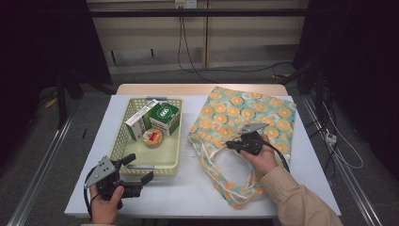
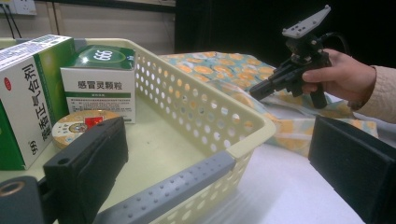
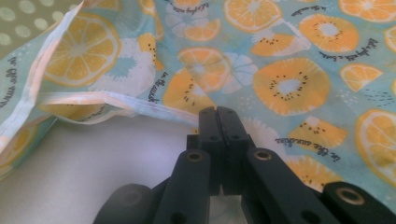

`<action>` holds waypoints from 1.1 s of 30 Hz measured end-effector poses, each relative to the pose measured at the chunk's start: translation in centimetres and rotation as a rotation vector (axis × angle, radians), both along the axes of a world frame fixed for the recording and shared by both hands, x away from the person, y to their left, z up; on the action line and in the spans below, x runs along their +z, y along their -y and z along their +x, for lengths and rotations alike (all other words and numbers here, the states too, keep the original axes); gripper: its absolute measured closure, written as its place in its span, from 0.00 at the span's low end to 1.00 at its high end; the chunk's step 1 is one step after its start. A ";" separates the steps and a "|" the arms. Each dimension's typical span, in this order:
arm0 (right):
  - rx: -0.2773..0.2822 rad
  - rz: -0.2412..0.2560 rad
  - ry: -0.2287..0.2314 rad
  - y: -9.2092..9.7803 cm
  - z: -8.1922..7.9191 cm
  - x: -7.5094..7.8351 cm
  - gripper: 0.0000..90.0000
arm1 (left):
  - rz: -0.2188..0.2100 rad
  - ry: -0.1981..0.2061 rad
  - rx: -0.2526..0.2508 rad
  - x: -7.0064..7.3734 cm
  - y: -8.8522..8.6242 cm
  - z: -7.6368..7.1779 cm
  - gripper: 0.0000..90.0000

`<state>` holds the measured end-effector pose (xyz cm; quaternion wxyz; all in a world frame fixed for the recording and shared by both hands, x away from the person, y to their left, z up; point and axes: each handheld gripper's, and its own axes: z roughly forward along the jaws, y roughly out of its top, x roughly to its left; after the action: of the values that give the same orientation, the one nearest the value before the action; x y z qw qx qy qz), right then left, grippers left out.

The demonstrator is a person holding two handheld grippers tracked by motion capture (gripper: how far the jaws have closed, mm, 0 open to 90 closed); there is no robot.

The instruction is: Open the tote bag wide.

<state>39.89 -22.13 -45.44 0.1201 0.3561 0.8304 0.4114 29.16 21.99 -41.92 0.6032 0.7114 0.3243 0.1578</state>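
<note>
A pale yellow perforated basket (image 1: 120, 136) stands on the table's left half. It holds a tall white-and-green medicine box (image 1: 139, 120), a green-topped box (image 1: 164, 117) and a round tin (image 1: 153, 137). To its right a fabric tote bag (image 1: 244, 117) printed with orange slices lies flat. My left gripper (image 1: 140, 167) is open, its jaws straddling the basket's near right corner (image 2: 243, 144), one inside and one outside. My right gripper (image 1: 229, 145) is shut, its tips (image 3: 217, 112) resting at the bag's hemmed mouth (image 3: 93, 100). No fabric shows between its jaws.
The white-covered table (image 1: 188, 193) has bare room in front of the basket and between basket and bag. The bag's handles (image 1: 221, 181) loop toward the near edge. A grey grip (image 2: 173, 191) lines the basket's near rim. Cables lie on the floor beyond the table.
</note>
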 end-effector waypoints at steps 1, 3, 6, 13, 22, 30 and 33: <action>0.001 0.004 -0.002 -0.3 0.1 0.0 1.00 | 0.003 -0.001 0.000 0.0 0.0 0.0 0.05; -0.007 0.002 -0.003 -0.7 0.3 -0.1 1.00 | 0.002 -0.001 -0.002 0.0 0.1 0.0 0.05; -0.027 0.005 -0.015 -1.1 0.6 -0.5 1.00 | 0.000 0.000 -0.001 0.0 0.1 0.0 0.05; -0.048 0.013 -0.023 -1.2 1.1 -0.9 1.00 | 0.002 -0.002 -0.002 0.0 0.1 0.1 0.05; 0.024 0.030 -0.027 -2.8 0.9 -0.4 0.81 | 0.006 -0.001 -0.002 0.0 0.1 0.1 0.05; 0.036 0.036 -0.021 -1.6 -0.4 1.4 0.52 | -0.005 -0.004 0.004 0.0 -0.1 -0.1 0.05; 0.038 0.047 -0.014 -0.8 -1.2 1.9 0.48 | -0.004 0.000 -0.001 0.1 -0.2 -0.1 0.05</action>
<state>38.73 -21.31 -43.57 0.0980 0.3459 0.8278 0.4307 29.02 22.14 -41.83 0.6047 0.7105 0.3240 0.1568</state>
